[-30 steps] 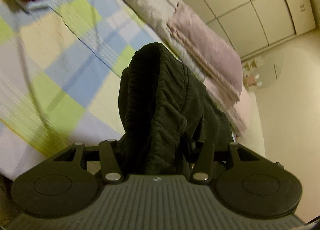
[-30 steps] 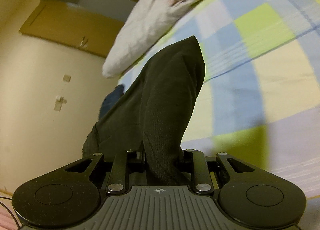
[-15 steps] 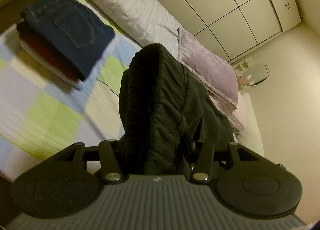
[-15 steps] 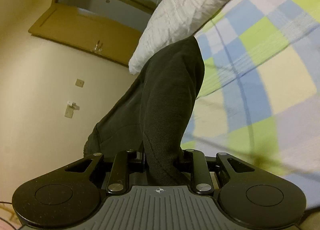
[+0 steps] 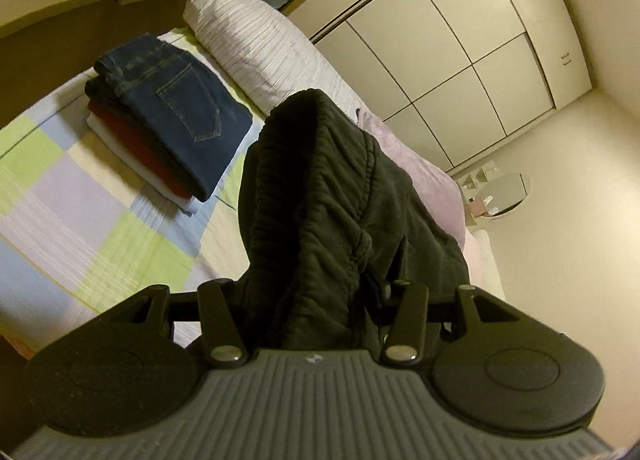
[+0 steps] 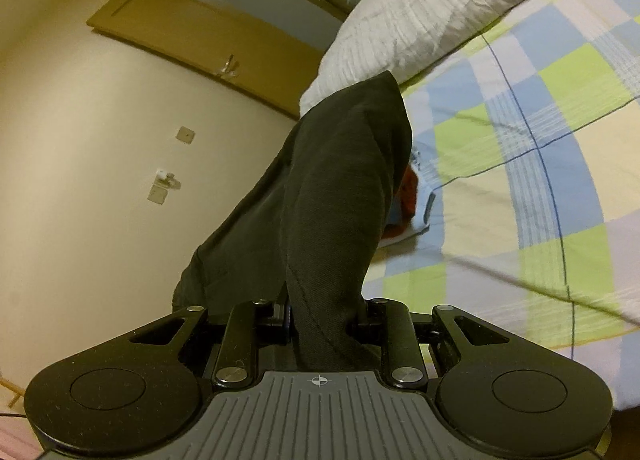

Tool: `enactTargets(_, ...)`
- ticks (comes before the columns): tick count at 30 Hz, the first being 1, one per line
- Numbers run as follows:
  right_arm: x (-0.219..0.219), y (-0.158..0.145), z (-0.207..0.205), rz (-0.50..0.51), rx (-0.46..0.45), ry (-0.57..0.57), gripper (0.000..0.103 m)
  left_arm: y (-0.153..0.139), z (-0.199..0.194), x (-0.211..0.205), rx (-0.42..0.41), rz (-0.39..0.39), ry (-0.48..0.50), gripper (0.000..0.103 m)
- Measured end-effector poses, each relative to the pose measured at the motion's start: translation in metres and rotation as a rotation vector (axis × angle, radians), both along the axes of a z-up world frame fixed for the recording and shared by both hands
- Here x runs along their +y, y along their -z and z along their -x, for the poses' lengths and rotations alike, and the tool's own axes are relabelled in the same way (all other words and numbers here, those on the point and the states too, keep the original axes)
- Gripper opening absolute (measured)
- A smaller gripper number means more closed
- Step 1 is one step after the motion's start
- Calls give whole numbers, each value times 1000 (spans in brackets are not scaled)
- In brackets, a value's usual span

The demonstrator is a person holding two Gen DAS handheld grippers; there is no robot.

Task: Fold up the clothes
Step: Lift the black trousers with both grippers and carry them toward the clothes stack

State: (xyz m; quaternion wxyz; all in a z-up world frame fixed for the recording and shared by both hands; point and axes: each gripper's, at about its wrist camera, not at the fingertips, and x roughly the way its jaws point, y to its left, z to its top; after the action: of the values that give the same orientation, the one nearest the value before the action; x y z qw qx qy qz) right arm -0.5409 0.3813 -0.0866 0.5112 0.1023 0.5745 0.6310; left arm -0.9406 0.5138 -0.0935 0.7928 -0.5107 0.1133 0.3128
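And here's the black garment (image 5: 320, 212), up off the bed and bunched between both tools, a thick knit with a gathered, elastic-looking band showing in the left wrist view and a smoother panel (image 6: 340, 196) rising in front of the right one. It looks soft and floppy, medium weight at most, nothing fragile about it, but it will sag and slump wherever it isn't supported, so I'd judge the hold belongs at the two ends of one edge, as now, with the cloth kept taut between them. The left gripper (image 5: 316, 300) is clamped on a fat wad of that ruched band, jaws standing fairly wide around the bulk; the right gripper (image 6: 324, 320) pinches a thinner fold, jaws much narrower. Fingertips on both are buried in fabric, so exactly how deep the bite goes I can't tell. Beyond the garment, to the far left in the left wrist view, a folded stack (image 5: 160, 120) sits on the checked bedsheet (image 5: 80, 212), dark jeans on top, red and white layers under it. A striped white pillow (image 5: 256, 48) lies further back, a mauve blanket (image 5: 424, 172) to its right, cream wardrobe doors (image 5: 460, 52) behind. Likely landing spot, I'd guess: that stack, or open sheet (image 6: 540, 180) beside it.
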Motion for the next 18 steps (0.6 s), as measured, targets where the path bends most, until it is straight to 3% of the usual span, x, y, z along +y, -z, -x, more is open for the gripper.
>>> enactTargets(5, -6, 4, 1, 25, 10, 39, 24, 6, -2, 4, -7, 11, 23, 45)
enactTargets(9, 1, 3, 8, 37, 9, 60, 24, 19, 2, 32, -14, 39, 43, 45)
enactTargets(14, 40, 20, 26, 75, 41, 114, 24, 31, 14, 103, 14, 64, 86, 45)
enactTargets(18, 99, 26, 43, 83, 75, 151, 24, 25, 29, 173, 24, 53, 108, 45)
